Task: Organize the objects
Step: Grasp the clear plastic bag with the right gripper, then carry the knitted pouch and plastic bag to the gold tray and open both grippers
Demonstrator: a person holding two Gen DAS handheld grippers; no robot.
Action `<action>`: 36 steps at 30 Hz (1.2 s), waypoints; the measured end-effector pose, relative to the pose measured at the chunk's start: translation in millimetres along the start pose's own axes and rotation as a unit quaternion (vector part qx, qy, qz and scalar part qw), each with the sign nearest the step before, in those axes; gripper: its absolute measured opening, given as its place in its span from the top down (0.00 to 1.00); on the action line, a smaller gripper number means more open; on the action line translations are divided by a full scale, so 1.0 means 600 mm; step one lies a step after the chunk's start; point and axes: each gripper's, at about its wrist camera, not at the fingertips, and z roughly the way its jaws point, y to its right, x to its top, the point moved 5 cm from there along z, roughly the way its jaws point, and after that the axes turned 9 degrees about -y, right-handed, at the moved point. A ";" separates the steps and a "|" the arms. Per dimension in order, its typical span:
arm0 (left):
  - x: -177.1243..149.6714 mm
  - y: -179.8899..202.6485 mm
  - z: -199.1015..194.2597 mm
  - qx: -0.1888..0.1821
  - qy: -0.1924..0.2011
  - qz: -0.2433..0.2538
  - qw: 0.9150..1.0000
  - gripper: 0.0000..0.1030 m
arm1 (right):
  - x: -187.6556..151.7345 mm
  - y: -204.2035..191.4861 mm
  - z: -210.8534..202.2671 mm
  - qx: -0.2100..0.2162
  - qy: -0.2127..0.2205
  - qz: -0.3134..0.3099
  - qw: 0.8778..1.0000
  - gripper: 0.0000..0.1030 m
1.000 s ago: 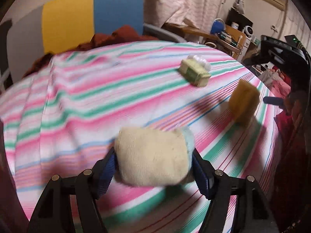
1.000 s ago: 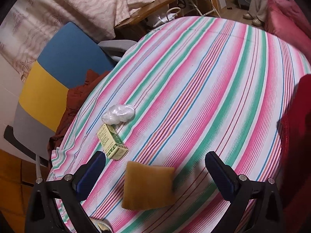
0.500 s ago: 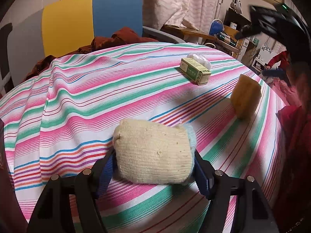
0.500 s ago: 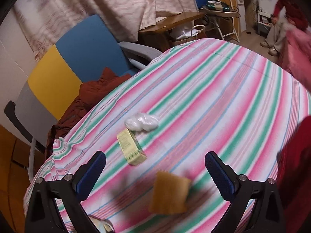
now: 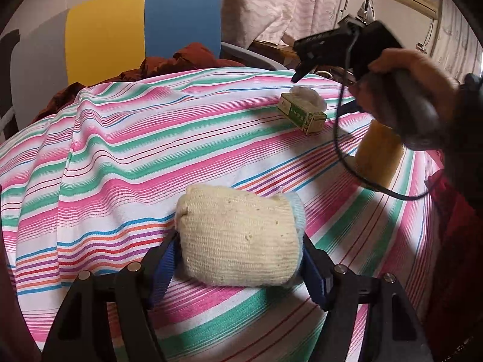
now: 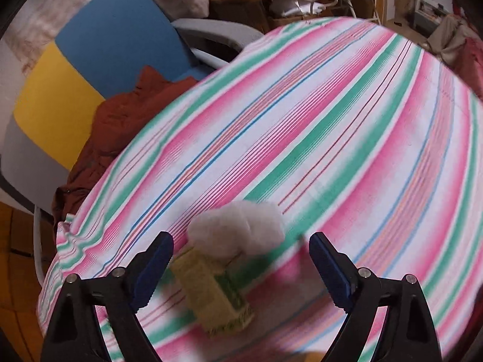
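My left gripper (image 5: pixel 238 253) is shut on a cream knitted bundle (image 5: pixel 238 235), held just above the striped tablecloth (image 5: pixel 120 150). Further right lie a small green and yellow box (image 5: pixel 303 114), a white wad (image 5: pixel 311 96) behind it, and a tan sponge (image 5: pixel 379 154), partly hidden by a hand. That hand holds my right gripper (image 5: pixel 297 74) above the box. In the right wrist view the right gripper (image 6: pixel 241 253) is open, over the blurred box (image 6: pixel 214 289) and the white wad (image 6: pixel 238 226).
A chair (image 5: pixel 135 27) with grey, yellow and blue back panels stands at the table's far edge, a rust-red cloth (image 5: pixel 181 60) draped on it. A black cable (image 5: pixel 356 163) hangs from the right gripper over the sponge. Curtains and cluttered furniture fill the background.
The right gripper has moved forward and down from over the tan sponge to over the box and white wad. The left gripper still holds the bundle, nearly unmoved.
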 end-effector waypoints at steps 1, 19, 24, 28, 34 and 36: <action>0.000 0.000 0.000 0.000 0.001 0.000 1.000 0.28 | 0.003 0.003 0.008 0.003 -0.002 0.003 1.000 0.11; -0.001 0.006 0.004 0.017 -0.001 0.010 1.000 0.27 | 0.008 -0.007 -0.028 0.035 0.047 -0.045 0.997 0.36; 0.000 0.002 0.001 0.013 -0.001 0.002 1.000 0.33 | -0.016 -0.055 -0.056 0.064 0.065 -0.096 0.991 0.35; 0.002 -0.006 -0.006 0.002 -0.003 -0.013 1.000 0.36 | -0.072 -0.110 -0.076 0.076 0.054 -0.155 0.984 0.35; -0.010 -0.015 -0.047 0.030 0.005 -0.026 0.999 0.36 | -0.150 -0.202 -0.067 0.092 0.015 -0.251 0.964 0.35; -0.011 -0.017 -0.071 0.037 0.015 -0.026 0.999 0.36 | -0.183 -0.215 -0.063 0.090 0.003 -0.267 0.959 0.35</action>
